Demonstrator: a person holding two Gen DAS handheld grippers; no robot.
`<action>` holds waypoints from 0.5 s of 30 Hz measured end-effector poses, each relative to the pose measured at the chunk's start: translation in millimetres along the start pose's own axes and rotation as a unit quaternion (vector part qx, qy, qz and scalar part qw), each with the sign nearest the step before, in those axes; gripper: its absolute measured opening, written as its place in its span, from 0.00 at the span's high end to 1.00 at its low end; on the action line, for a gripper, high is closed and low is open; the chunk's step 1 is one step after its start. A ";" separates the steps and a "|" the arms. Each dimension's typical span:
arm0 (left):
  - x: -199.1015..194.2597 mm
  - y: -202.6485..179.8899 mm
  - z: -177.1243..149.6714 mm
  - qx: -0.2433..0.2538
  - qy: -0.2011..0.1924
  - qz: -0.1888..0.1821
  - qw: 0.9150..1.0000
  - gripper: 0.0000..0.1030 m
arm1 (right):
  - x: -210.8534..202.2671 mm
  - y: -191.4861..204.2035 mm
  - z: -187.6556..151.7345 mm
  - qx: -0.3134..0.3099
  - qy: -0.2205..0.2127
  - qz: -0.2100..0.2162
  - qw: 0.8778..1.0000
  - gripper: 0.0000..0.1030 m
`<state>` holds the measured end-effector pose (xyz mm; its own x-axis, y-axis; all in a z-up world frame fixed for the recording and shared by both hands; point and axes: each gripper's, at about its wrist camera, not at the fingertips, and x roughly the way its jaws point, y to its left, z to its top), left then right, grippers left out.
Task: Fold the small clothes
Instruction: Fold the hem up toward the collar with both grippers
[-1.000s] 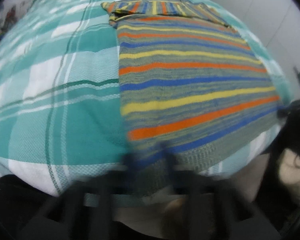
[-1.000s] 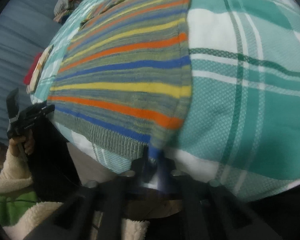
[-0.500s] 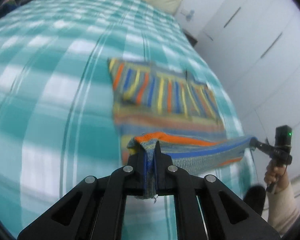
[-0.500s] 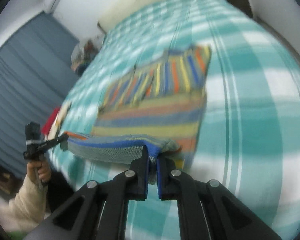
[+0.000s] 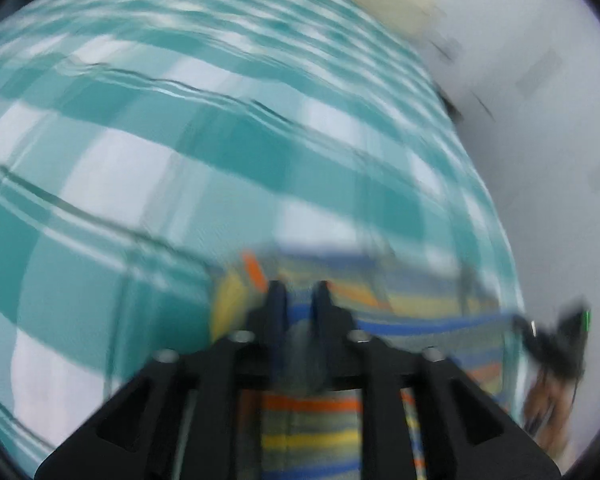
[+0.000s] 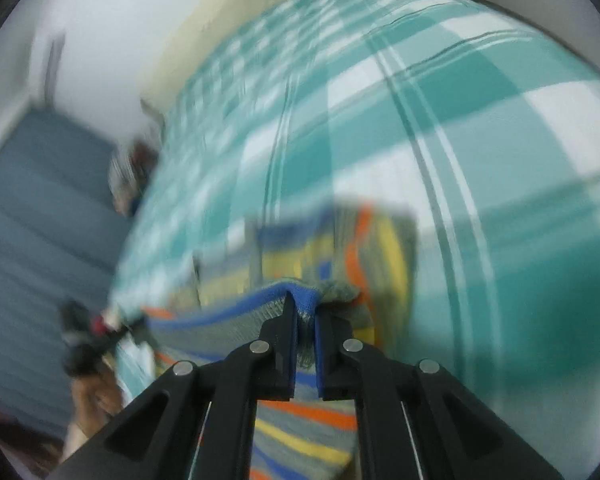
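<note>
- Bed [image 5: 148, 184]: teal-and-white checked cover, pale wall and a blue curtain [image 6: 40, 208] beyond; both views blurred.
- Striped sweater [image 6: 380, 248]: lies on the bed, its lower hem carried up over the body towards the collar end (the halving fold looks nearly laid).
- Left gripper [image 5: 298, 292]: jaws have just been opening, now narrowly parted; hem fabric lies between them, apparently freed.
- Right gripper [image 6: 304, 304]: jaws have just been easing apart, the blue-edged hem corner between the pads and seemingly pinched.
- Remaining, by judgement: drop both corners, flatten, perhaps another fold.

Black angular tongs [image 6: 304, 312], silver screws [image 6: 259, 346] (four across), blue-edged fingers [image 6: 320, 344]
</note>
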<state>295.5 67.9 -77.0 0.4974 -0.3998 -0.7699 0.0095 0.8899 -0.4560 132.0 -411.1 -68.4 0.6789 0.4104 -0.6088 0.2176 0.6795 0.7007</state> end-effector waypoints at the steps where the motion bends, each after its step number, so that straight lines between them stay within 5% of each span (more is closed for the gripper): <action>1: -3.8 8.9 6.3 -0.032 -0.019 -0.005 0.999 0.55 | -2.0 -7.6 5.2 0.034 -0.038 0.009 0.999 0.78; 4: -27.2 27.9 8.6 -0.064 -0.052 -0.048 0.995 0.47 | -11.0 0.3 10.7 0.020 -0.061 0.024 0.998 0.77; 7: -47.1 28.2 -3.0 -0.006 -0.046 -0.011 0.999 0.47 | -21.0 24.6 2.0 -0.072 -0.034 -0.014 0.997 0.77; 12: -69.1 21.5 -72.5 0.077 0.022 -0.014 0.997 0.35 | -39.9 30.7 -50.0 -0.148 0.043 -0.044 0.987 0.77; 15: -63.8 11.2 -121.0 0.124 0.069 0.010 0.990 0.31 | -51.7 20.9 -102.0 -0.175 0.096 -0.069 0.977 0.58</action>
<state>158.9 76.8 -87.1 0.3756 -0.3931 -0.8393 0.2228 0.9173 -0.3299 29.8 -356.1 -60.2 0.5094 0.3840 -0.7701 0.0215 0.8889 0.4575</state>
